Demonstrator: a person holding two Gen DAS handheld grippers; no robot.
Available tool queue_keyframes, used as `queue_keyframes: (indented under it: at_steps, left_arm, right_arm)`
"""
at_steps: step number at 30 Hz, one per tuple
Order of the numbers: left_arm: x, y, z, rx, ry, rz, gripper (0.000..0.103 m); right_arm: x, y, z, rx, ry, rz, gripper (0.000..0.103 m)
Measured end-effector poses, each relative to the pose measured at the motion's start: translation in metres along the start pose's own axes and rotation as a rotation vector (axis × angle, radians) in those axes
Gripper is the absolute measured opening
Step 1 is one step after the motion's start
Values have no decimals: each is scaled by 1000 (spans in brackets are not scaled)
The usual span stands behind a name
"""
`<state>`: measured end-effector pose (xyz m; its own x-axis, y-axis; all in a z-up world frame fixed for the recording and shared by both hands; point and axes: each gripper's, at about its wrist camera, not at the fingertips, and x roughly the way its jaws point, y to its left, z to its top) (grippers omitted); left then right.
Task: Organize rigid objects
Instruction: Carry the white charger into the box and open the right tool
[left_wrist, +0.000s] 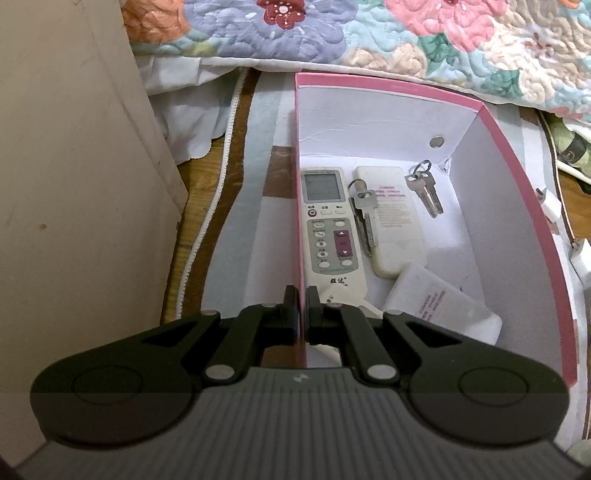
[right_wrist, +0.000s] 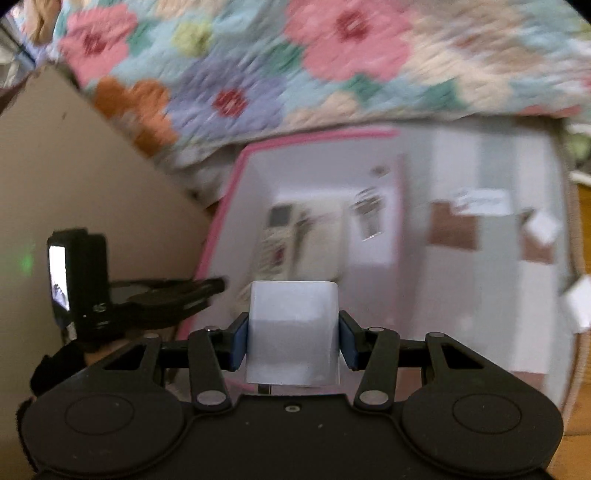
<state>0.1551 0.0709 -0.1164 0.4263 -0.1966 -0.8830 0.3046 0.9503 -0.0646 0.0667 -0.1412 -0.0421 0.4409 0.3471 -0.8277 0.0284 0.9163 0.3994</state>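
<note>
While blurred, white block (right_wrist: 293, 332) between jaws.

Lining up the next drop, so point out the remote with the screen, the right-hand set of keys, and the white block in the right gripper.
remote (left_wrist: 327, 225), left wrist view, button face.
keys (left_wrist: 424, 190), left wrist view, blades.
white block (right_wrist: 293, 332), right wrist view, front face.
</note>
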Motion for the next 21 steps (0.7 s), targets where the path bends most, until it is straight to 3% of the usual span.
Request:
queue_keyframes:
  at_steps: [5, 10, 19, 21]
  left_arm:
    - [0, 0, 0, 0, 0, -2, 3]
    - [0, 0, 0, 3, -2, 1, 3]
    - [-1, -2, -1, 7, -4, 3, 3]
    - [-1, -2, -1, 8, -5, 4, 3]
  right_arm:
    - [54, 13, 8, -19, 96, 17, 54]
    - [95, 3, 7, 49, 155, 17, 54]
    - [121, -6, 0, 113, 187, 59, 55]
    - [120, -8, 1, 109, 182, 36, 61]
